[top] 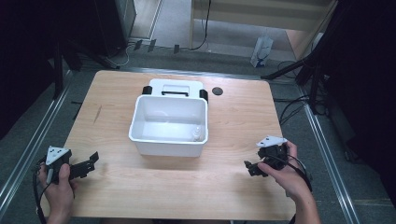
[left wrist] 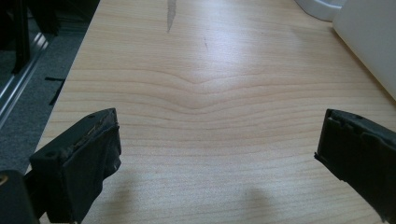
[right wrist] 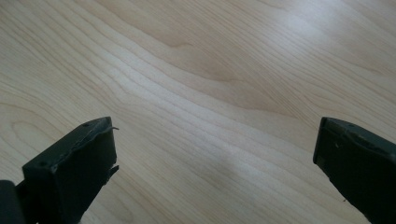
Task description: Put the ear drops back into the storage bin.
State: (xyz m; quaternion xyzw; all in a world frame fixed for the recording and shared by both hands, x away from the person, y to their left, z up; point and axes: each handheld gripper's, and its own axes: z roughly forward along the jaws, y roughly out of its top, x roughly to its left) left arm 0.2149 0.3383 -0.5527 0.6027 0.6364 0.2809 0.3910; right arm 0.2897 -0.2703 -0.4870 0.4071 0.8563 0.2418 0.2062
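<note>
So both hands are idling: left gripper point(top: 86, 164) near the worktop point(top: 116, 196) front-left corner, right gripper point(top: 254, 167) front-right, white tub point(top: 168, 125) sitting mid-worktop between them. Gripper views are showing both sets of fingers point(left wrist: 77, 163) spread apart, empty.

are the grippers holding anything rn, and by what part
Nothing. The left gripper and right gripper both stand open over the bare table.
</note>
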